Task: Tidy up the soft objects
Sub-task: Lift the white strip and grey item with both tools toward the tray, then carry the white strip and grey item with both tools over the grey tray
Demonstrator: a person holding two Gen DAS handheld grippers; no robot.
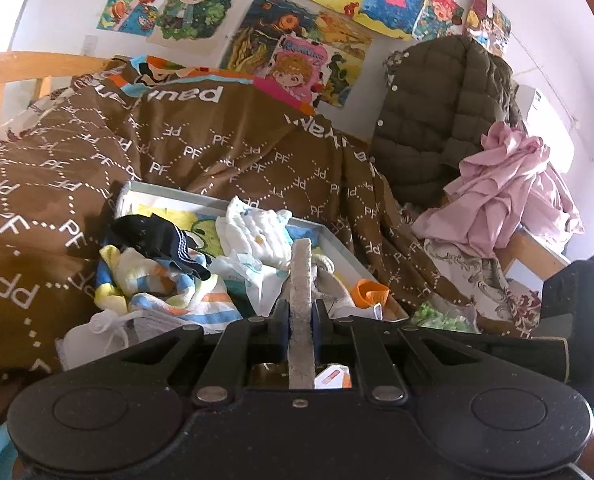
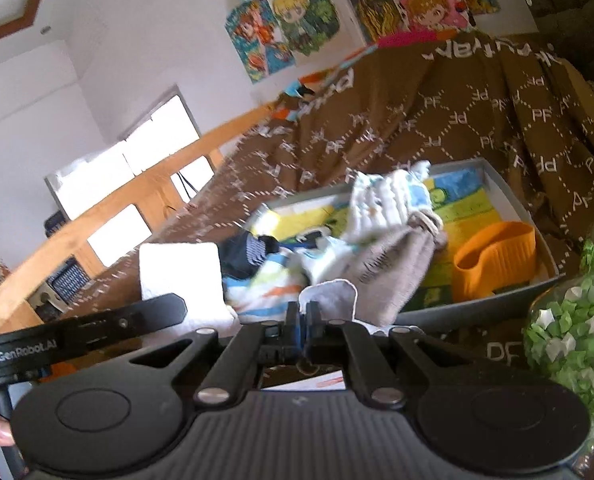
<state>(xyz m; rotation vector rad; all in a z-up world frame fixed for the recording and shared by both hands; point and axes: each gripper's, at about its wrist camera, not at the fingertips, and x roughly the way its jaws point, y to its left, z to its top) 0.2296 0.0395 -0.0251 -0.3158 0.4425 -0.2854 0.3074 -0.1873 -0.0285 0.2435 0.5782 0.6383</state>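
Note:
A grey tray (image 1: pixel 339 242) with a cartoon-printed floor lies on the bed and holds a heap of soft things. In it are a navy sock with white stripes (image 1: pixel 157 236), a striped yellow, blue and orange cloth (image 1: pixel 173 292) and a white quilted cloth (image 1: pixel 257 236). My left gripper (image 1: pixel 300 312) is shut on a flat grey soft piece (image 1: pixel 301 264), seen edge-on and standing upright over the tray's near side. My right gripper (image 2: pixel 303 312) is shut on the white-stitched edge of a grey sock (image 2: pixel 401 264), which trails back over the tray (image 2: pixel 501 184).
An orange cup (image 2: pixel 497 260) sits in the tray's corner. A brown patterned blanket (image 1: pixel 217 148) surrounds the tray. An olive puffer jacket (image 1: pixel 437 120) and a pink cloth (image 1: pixel 501 196) are heaped at the right. A jar of green paper stars (image 2: pixel 569 320) stands close by, and a wooden bed rail (image 2: pixel 109 216) runs along the left.

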